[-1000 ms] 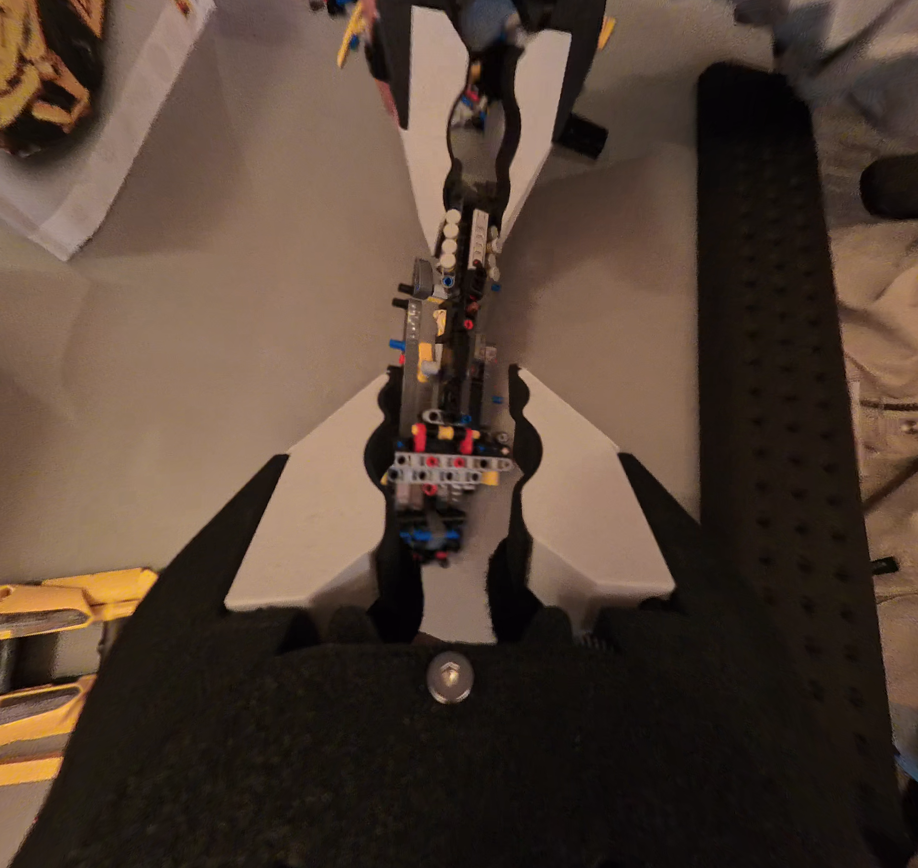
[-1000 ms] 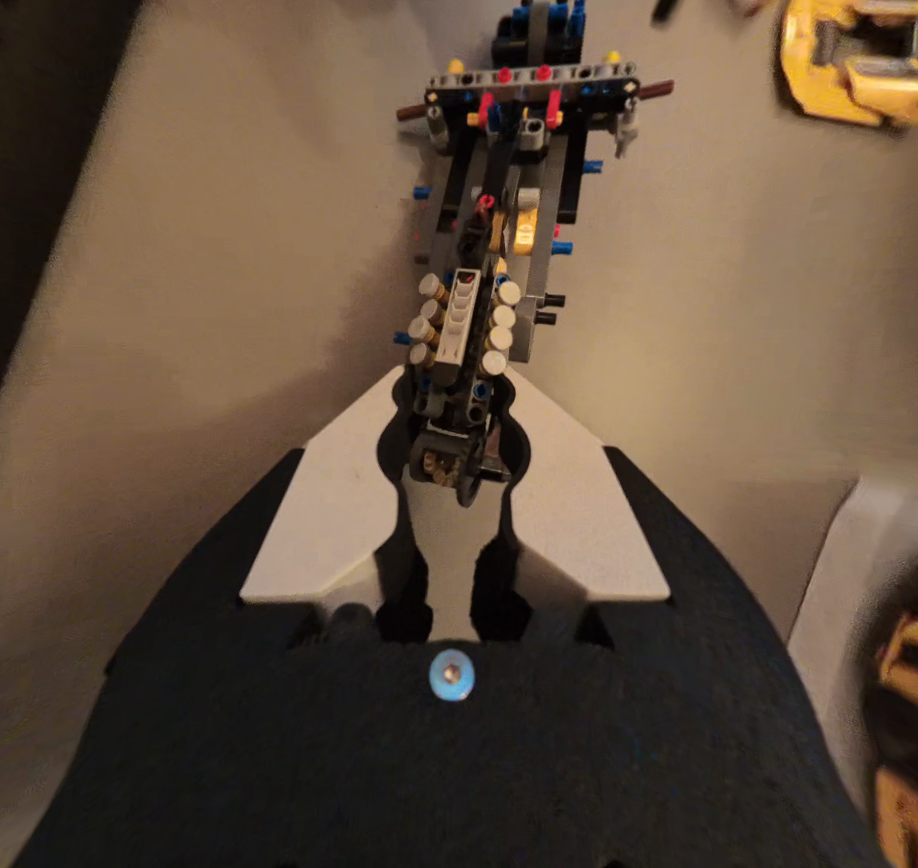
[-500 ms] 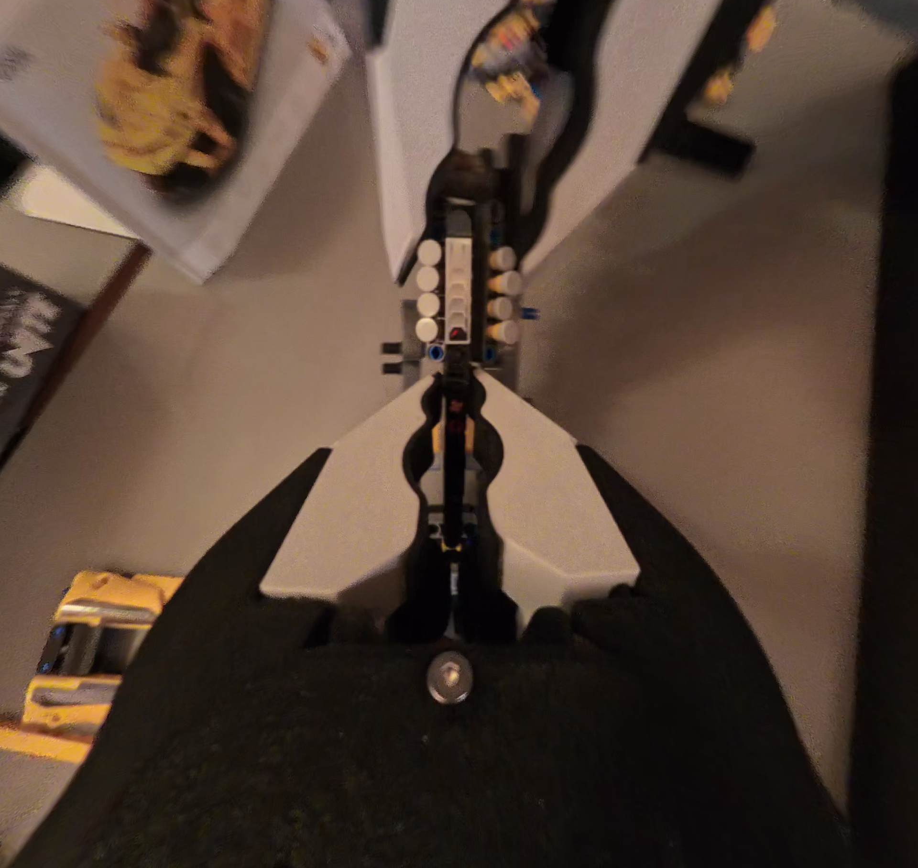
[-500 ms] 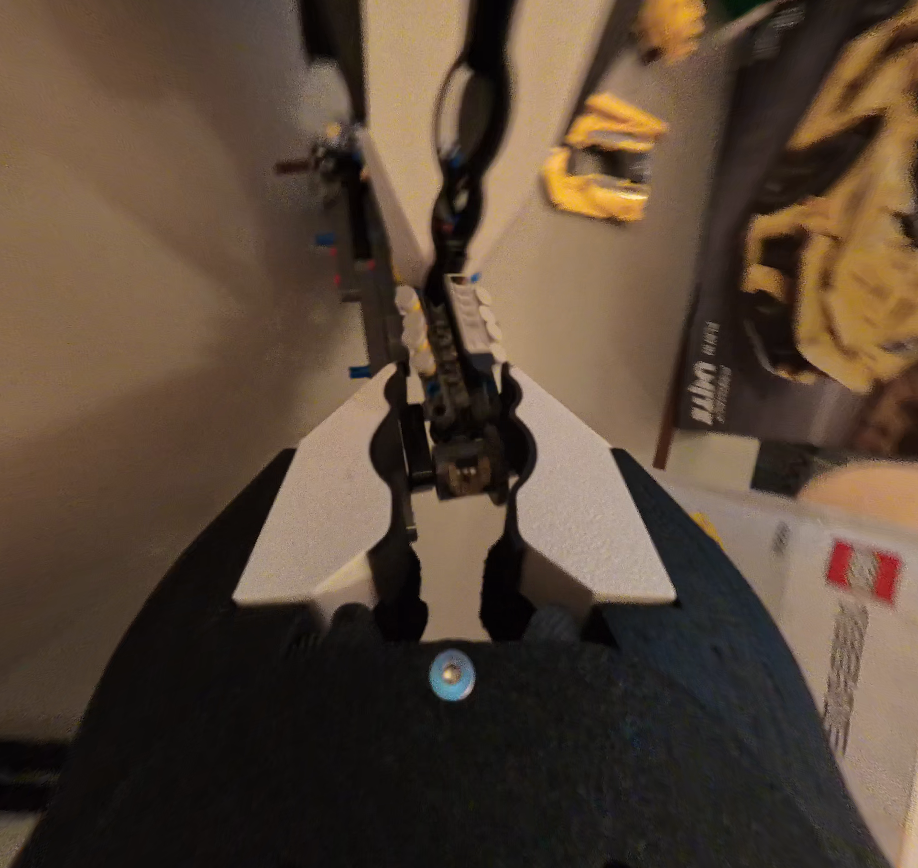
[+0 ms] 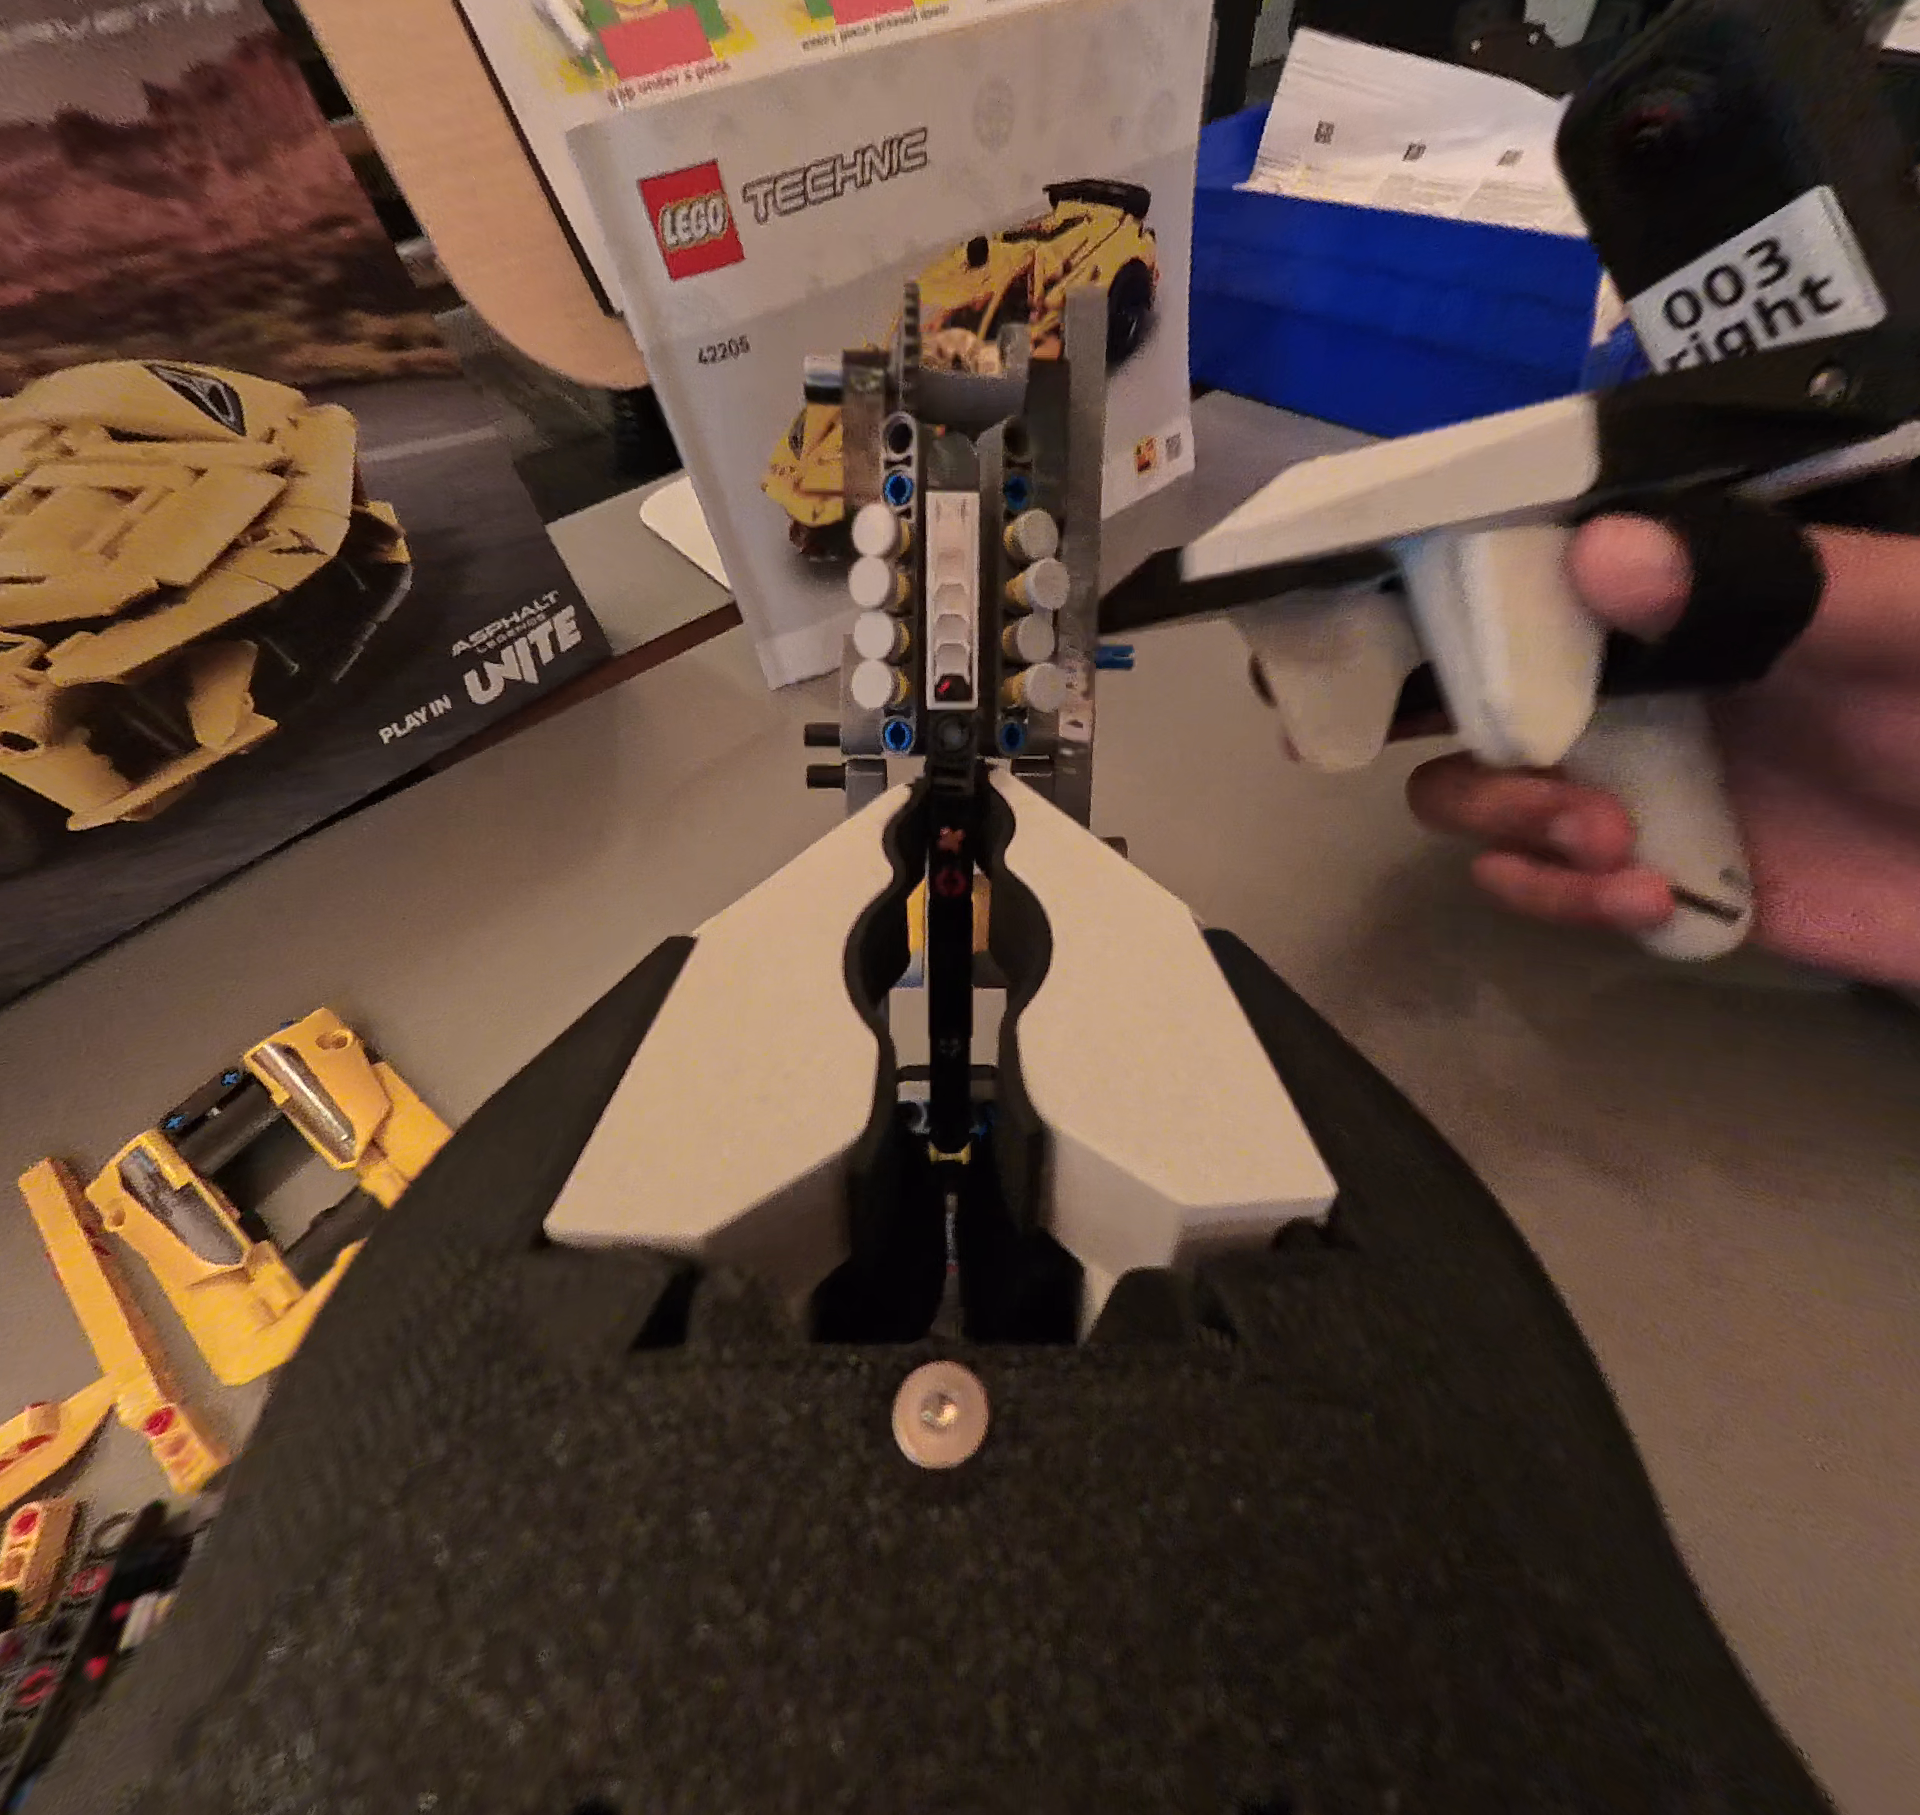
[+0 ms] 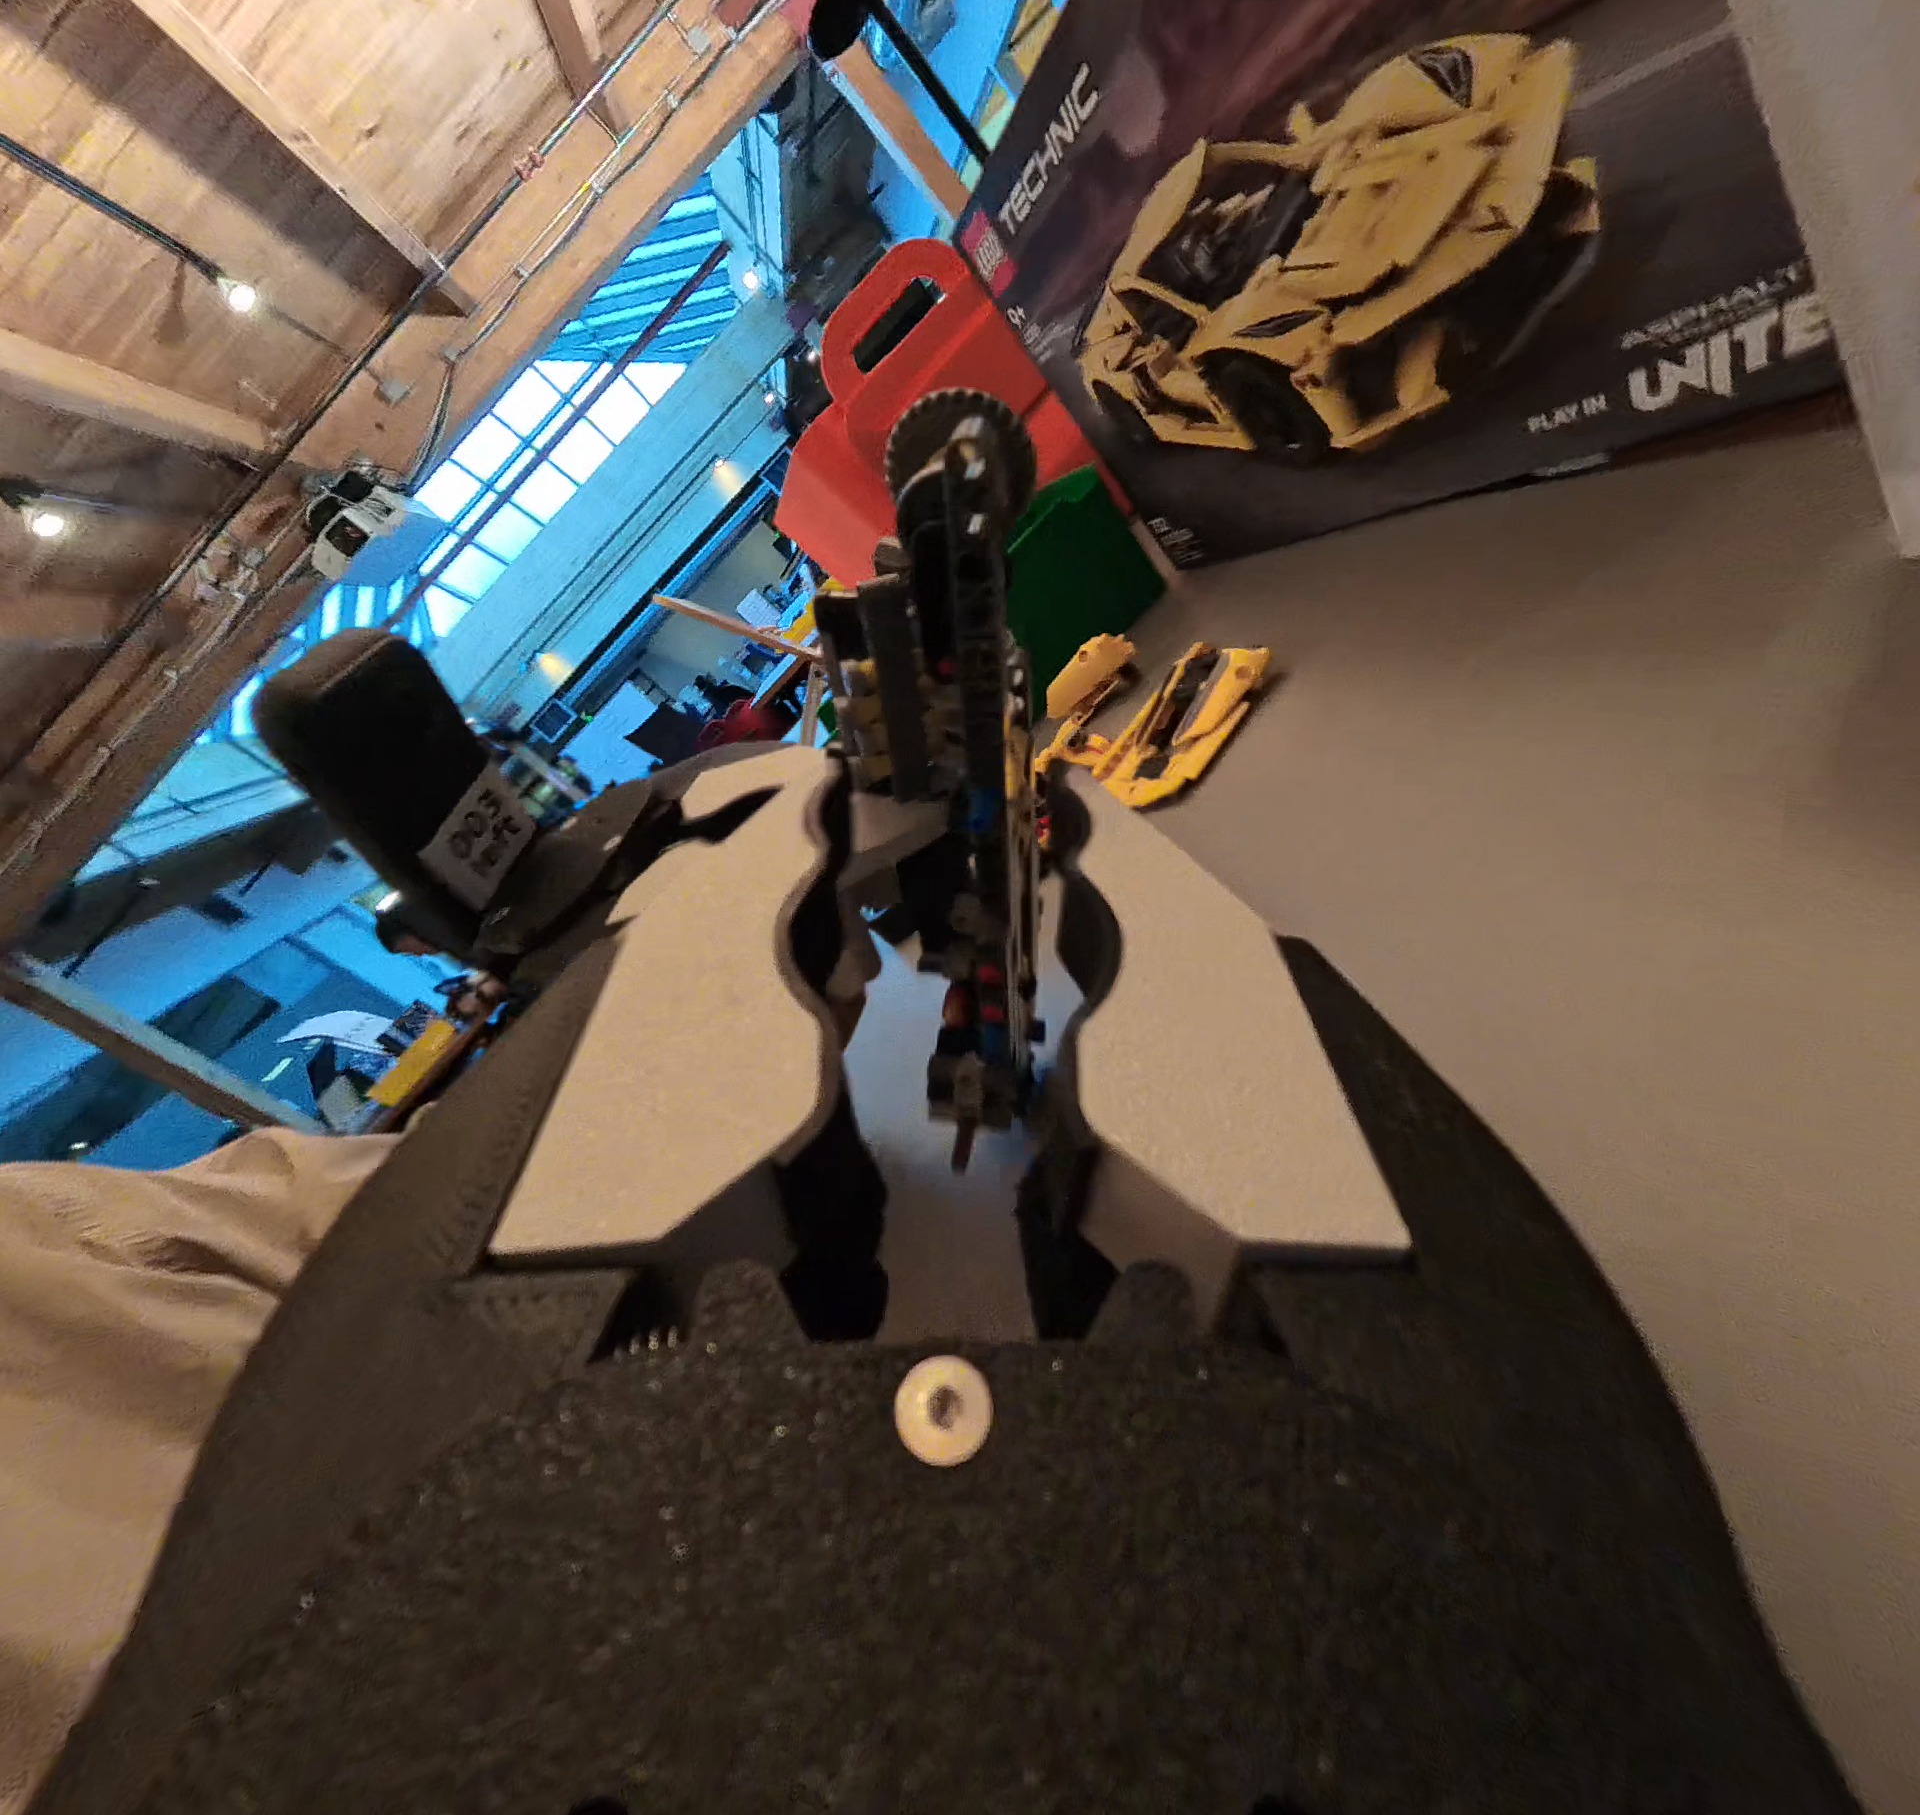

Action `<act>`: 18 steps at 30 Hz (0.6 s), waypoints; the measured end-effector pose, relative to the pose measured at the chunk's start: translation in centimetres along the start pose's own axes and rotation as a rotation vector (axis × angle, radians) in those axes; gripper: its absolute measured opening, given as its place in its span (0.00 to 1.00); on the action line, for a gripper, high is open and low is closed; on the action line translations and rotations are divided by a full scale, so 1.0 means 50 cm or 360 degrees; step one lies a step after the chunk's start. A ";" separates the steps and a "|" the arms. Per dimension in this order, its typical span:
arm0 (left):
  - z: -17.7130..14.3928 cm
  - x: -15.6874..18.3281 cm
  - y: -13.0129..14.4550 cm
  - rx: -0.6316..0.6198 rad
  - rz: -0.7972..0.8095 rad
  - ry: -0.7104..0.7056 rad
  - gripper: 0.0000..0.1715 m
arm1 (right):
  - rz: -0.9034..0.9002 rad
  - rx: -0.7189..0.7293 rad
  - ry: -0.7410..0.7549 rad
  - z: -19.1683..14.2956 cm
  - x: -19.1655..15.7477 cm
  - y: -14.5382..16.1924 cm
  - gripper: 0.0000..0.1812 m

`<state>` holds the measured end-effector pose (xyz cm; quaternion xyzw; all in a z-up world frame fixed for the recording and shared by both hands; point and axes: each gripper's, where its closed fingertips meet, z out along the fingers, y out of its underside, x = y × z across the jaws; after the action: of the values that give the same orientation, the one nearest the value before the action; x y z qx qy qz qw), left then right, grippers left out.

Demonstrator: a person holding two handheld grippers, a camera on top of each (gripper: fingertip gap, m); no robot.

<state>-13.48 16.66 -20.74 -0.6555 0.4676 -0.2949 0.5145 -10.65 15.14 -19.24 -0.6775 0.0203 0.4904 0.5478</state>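
Raised upright now, studded brick chassis between both hand-held grippers.

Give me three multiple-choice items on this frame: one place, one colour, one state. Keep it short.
1. In the left wrist view, the loose yellow body panels lie:
A. on the table, to the lower left of the left gripper
B. on top of a stack of books
C. inside a glass jar

2. The bin holding paper sheets is:
A. yellow
B. blue
C. black

3. The left gripper is:
A. open and empty
B. shut on a pen
C. shut on the brick-built chassis

Answers:
1. A, since the panels rest on the grey tabletop beside the gripper body.
2. B, since its wall under the sheets is plain blue.
3. C, since the chassis stands upright with its lower part pinched between the two fingers.
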 end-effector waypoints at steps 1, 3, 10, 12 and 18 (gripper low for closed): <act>-0.002 0.008 -0.009 0.0031 -0.0008 -0.0020 0.04 | -0.0043 0.0020 0.0020 0.006 -0.004 -0.003 0.11; -0.004 0.021 -0.019 0.0064 -0.0033 -0.0032 0.04 | -0.0147 0.0125 0.0078 0.003 -0.005 -0.026 0.03; -0.038 0.104 -0.031 0.0193 0.0093 0.0354 0.17 | -0.0238 0.0010 -0.0115 -0.026 -0.043 -0.031 0.03; -0.068 0.114 -0.037 0.0238 0.0064 0.0526 0.26 | -0.0252 -0.0071 -0.0142 -0.038 -0.046 -0.025 0.03; -0.137 0.038 -0.133 0.0535 -0.0577 0.0945 0.25 | -0.0355 -0.0211 -0.0400 -0.045 -0.127 -0.001 0.03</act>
<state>-16.62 12.39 -12.57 -0.5202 0.4178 -0.6305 0.3965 -12.44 10.20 -15.01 -0.6436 -0.1559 0.5076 0.5511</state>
